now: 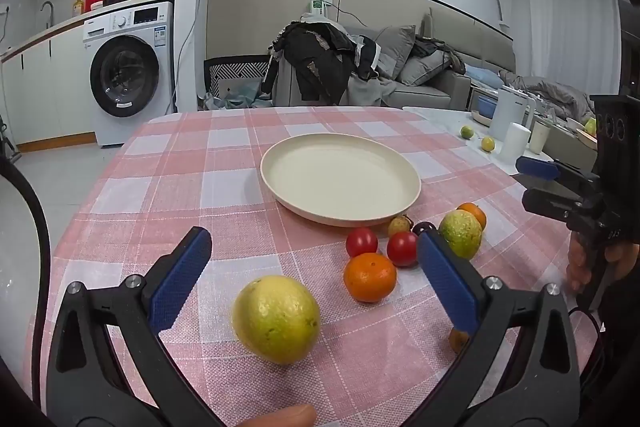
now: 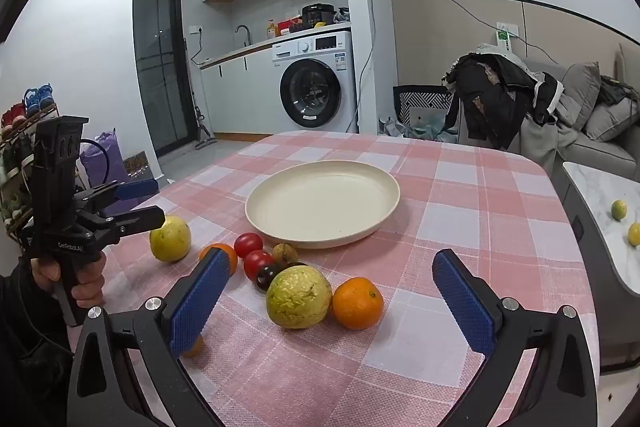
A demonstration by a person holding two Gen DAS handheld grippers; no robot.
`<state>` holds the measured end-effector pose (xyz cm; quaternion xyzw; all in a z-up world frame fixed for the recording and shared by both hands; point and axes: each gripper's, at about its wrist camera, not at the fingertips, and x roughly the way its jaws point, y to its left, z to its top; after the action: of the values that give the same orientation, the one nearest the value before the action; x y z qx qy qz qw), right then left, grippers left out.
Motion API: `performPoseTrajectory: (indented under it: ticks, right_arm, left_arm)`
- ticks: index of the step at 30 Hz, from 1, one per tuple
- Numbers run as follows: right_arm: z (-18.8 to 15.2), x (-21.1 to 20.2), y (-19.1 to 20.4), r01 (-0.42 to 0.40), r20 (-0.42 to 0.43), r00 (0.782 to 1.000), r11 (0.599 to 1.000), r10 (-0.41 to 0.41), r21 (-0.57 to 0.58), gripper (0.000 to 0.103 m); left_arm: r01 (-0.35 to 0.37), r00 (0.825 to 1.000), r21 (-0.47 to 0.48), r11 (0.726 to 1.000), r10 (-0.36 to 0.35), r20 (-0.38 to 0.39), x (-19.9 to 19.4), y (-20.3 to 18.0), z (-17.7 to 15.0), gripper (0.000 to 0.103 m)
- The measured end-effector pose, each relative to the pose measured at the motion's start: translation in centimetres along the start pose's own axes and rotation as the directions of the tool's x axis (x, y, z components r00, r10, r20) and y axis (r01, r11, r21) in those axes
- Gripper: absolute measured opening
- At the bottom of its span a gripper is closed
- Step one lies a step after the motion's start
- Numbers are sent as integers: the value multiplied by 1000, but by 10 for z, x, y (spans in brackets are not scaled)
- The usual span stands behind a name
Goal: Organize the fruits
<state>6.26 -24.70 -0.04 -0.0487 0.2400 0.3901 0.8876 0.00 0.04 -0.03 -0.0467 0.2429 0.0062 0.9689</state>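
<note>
Nearest the left wrist camera, the left gripper (image 1: pixel 316 287) spreads its blue pads wide, gripping nothing; a yellow-green guava (image 1: pixel 276 319) lies between them at lower centre. An orange (image 1: pixel 370 277) and two tomatoes (image 1: pixel 382 245) sit right of centre, below the empty cream plate (image 1: pixel 340 185).

From the right wrist, the right gripper (image 2: pixel 332 303) also gapes empty around a second guava (image 2: pixel 299 297) at centre frame.
</note>
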Motion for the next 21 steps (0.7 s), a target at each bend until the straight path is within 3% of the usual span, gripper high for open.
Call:
performPoseTrajectory:
  ticks: [21]
  right_arm:
    - [-1,-1,0,13,-3,1000,1000,-13,-10,103]
  left_arm:
    - [2,1000,20,1000,-2,4,0,-4,-1,102]
